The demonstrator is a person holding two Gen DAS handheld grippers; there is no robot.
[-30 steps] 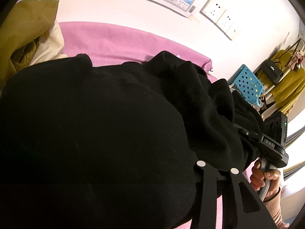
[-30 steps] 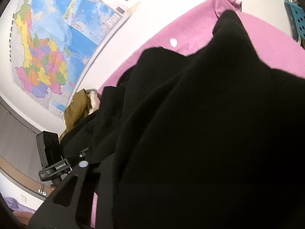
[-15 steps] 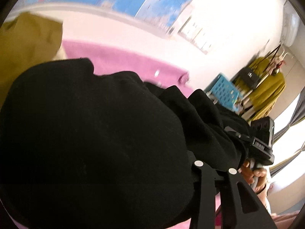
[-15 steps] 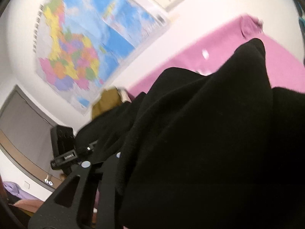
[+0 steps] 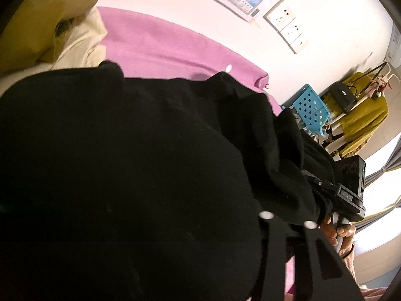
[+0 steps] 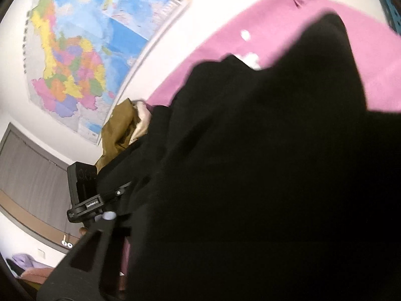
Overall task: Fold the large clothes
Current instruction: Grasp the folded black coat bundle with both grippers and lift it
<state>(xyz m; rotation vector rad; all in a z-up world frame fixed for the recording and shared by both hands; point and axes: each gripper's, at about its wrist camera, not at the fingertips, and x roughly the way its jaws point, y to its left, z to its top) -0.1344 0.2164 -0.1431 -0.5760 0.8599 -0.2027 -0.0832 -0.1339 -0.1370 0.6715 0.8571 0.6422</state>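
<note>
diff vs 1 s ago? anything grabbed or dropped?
No grab or release visible. The black garment hangs bunched over both grippers as before, hiding the fingertips. Both views swung up toward the wall at the half second, then returned. Pink sheet, olive clothes and blue basket unmoved.
</note>
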